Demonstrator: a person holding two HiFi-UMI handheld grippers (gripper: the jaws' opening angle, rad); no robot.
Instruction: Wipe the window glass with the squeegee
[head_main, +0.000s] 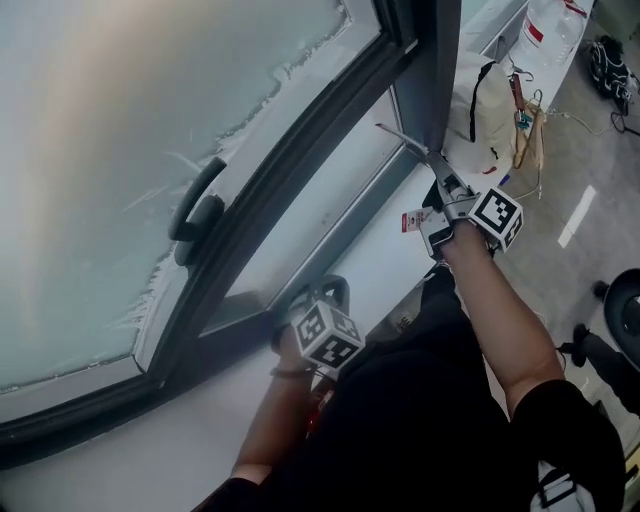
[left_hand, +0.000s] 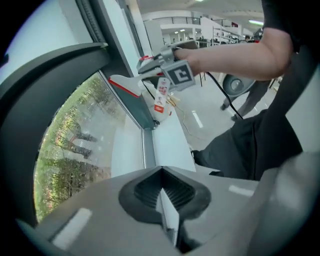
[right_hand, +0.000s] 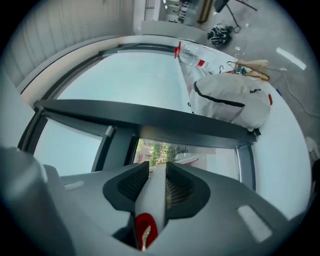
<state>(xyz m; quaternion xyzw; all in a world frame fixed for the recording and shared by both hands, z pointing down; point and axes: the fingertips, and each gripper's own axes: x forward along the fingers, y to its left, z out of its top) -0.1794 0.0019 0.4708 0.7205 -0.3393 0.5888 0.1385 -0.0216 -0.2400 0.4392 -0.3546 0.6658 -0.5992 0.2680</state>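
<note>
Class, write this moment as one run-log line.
right gripper: shut on white-and-red plastic squeegee | its dark blade: across lower window glass | left gripper: shut, empty

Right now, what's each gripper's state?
Left gripper: shut, nothing between its jaws.
Right gripper: shut on the white squeegee with red trim.

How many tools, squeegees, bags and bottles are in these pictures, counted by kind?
Tools: 2, the left tool shut on nothing, the right tool shut on the squeegee
Squeegee: 1
White bag: 1
Plastic bottle: 1
Total: 5
</note>
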